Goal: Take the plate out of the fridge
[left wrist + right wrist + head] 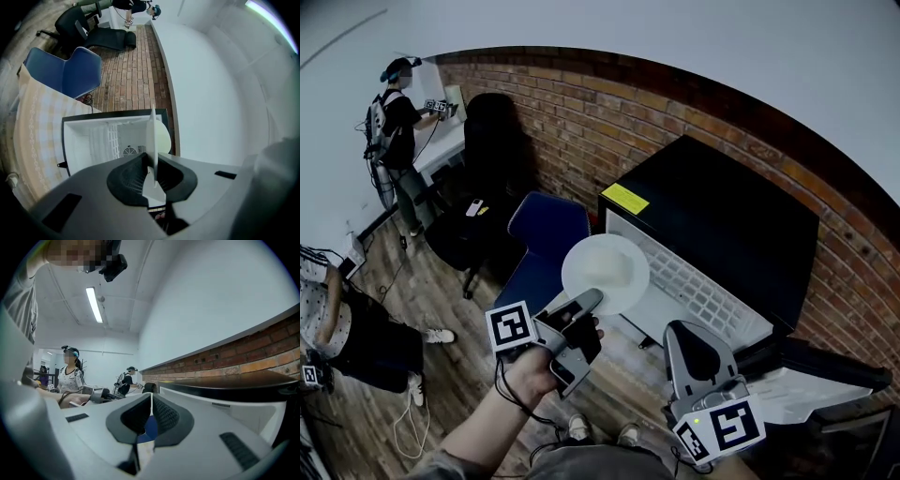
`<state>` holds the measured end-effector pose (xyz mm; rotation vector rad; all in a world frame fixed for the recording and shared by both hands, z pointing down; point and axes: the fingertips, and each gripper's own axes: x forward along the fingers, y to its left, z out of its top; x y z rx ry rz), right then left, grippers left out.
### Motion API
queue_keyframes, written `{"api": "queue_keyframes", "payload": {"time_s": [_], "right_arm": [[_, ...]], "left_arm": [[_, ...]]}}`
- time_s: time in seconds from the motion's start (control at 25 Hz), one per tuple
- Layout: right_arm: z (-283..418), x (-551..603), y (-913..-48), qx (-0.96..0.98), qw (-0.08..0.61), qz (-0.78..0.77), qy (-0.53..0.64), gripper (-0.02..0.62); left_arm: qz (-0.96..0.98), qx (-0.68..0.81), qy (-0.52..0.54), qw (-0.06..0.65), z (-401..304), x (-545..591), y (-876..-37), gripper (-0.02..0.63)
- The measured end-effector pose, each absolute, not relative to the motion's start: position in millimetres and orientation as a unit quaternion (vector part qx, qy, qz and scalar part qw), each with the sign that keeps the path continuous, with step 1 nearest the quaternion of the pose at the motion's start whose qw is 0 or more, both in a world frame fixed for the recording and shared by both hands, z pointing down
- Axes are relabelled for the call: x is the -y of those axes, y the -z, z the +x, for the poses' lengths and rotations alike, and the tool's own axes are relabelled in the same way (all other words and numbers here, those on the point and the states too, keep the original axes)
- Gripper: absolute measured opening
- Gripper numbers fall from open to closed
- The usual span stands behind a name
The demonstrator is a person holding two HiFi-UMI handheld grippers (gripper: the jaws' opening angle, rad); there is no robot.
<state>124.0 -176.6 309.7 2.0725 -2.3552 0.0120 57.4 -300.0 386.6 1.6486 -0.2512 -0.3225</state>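
A white round plate (605, 270) hangs in the air in front of the open fridge (712, 225), a black box with a white inside. My left gripper (589, 302) is shut on the plate's near rim. In the left gripper view the plate (151, 133) stands edge-on between the pads, with the fridge's white cavity (101, 140) behind it. My right gripper (694, 330) hovers lower right, in front of the fridge, and holds nothing. In the right gripper view its jaws meet in a thin line, so the right gripper (150, 399) is shut.
The fridge door (811, 375) swings out at the right. A blue chair (548, 232) stands just left of the fridge, with a black chair (492, 141) behind it. A brick wall (609, 103) runs behind. One person (394, 112) stands at the far left, another (337, 328) nearer.
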Motion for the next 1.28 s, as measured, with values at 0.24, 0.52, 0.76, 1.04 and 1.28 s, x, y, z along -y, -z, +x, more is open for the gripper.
{"api": "queue_keyframes", "payload": {"time_s": [0.24, 0.52, 0.76, 1.04, 1.28], "right_arm": [[102, 186, -309, 0.772, 0.001, 0.635, 0.001, 0.032], [74, 196, -307, 0.795, 0.003, 0.607, -0.002, 0.032], [47, 204, -313, 0.815, 0.009, 0.580, -0.005, 0.032], [23, 212, -328, 0.835, 0.006, 0.549, -0.036, 0.032], [6, 215, -353, 0.844, 0.028, 0.533, -0.056, 0.032]], "left_arm": [[0.735, 0.134, 0.164, 0.644, 19, 302, -382, 0.041], [0.728, 0.161, 0.185, 0.640, -23, 302, -382, 0.041], [0.722, 0.179, 0.200, 0.638, -55, 299, -390, 0.041], [0.718, 0.209, 0.209, 0.630, -87, 294, -409, 0.041], [0.721, 0.224, 0.206, 0.622, -108, 282, -428, 0.041]]}}
